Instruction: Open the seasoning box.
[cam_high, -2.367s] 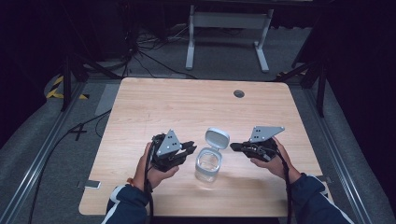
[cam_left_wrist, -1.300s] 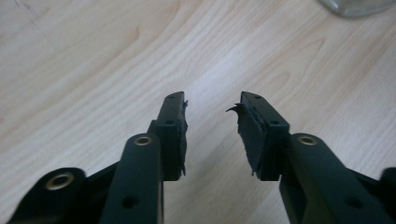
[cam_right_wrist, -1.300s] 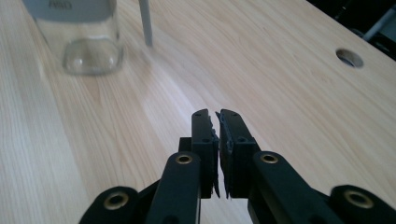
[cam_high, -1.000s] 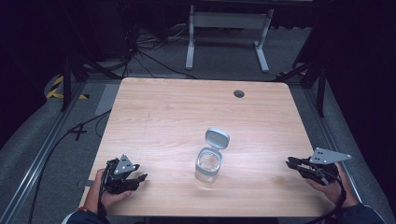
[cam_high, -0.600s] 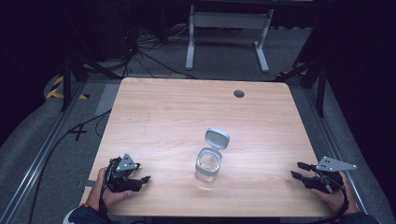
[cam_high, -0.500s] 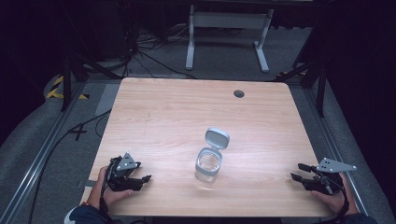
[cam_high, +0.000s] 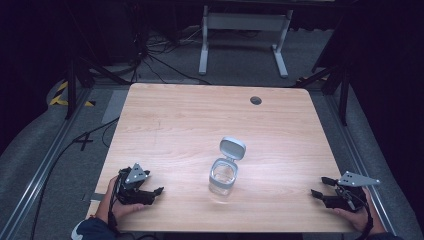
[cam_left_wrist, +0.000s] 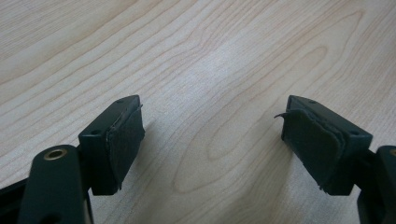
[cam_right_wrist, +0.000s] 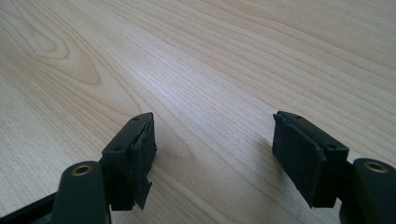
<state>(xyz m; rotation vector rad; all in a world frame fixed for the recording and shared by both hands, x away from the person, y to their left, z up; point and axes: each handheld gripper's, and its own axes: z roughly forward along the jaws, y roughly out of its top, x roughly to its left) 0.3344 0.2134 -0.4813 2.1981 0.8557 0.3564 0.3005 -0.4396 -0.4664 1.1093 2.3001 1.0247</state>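
Observation:
A clear glass jar (cam_high: 223, 178) stands in the middle of the wooden table (cam_high: 200, 125), its grey flip lid (cam_high: 233, 148) tipped back and open. My left gripper (cam_high: 154, 194) rests low at the table's front left corner, well apart from the jar. My right gripper (cam_high: 320, 187) sits at the front right corner, equally far off. Both have just been opening their jaws and hold nothing. In the left gripper view the jaws (cam_left_wrist: 210, 135) stand wide over bare wood; the right gripper view shows the same of its own gripper (cam_right_wrist: 212, 149).
A small dark cable hole (cam_high: 256, 100) lies near the table's far edge. Beyond the table stands a white metal frame (cam_high: 245, 30) on a grey floor with cables. Metal rails (cam_high: 40, 175) run along both sides.
Both hands have drawn back from the jar to the table's front corners. Over the last second the right gripper sank toward the table and both pairs of jaws spread wider.

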